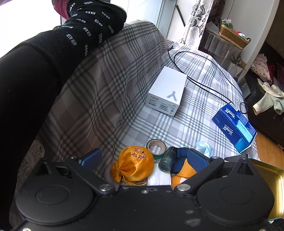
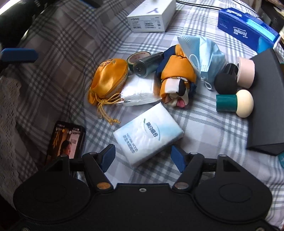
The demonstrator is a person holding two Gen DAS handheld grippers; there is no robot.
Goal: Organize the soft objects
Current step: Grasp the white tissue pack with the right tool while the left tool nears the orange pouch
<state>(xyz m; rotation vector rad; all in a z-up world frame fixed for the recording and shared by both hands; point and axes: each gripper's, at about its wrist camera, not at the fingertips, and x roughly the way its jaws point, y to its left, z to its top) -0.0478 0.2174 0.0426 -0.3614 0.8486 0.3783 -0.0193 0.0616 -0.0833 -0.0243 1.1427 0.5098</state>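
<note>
An orange satin pouch [image 1: 133, 163] [image 2: 109, 80] lies on the plaid cloth beside a white tissue stack [image 2: 140, 90]. An orange and navy scarf [image 2: 177, 78] [image 1: 184, 168] and a light blue face mask [image 2: 204, 53] [image 1: 204, 147] lie to its right. A white tissue pack [image 2: 148, 132] lies nearest. My left gripper [image 1: 144, 160] is open, low over the pouch and scarf. My right gripper [image 2: 142, 154] is open, its fingers either side of the tissue pack's near end.
A white box [image 1: 166, 91] [image 2: 150, 16], a blue Tempo tissue box [image 1: 234, 124] [image 2: 248, 30], green tape [image 1: 156, 147], a dark bottle [image 1: 166, 160], a phone [image 2: 65, 140], a black box lid [image 2: 266, 106], a pink tape roll [image 2: 245, 72] and a gold tin [image 1: 271, 191] surround them.
</note>
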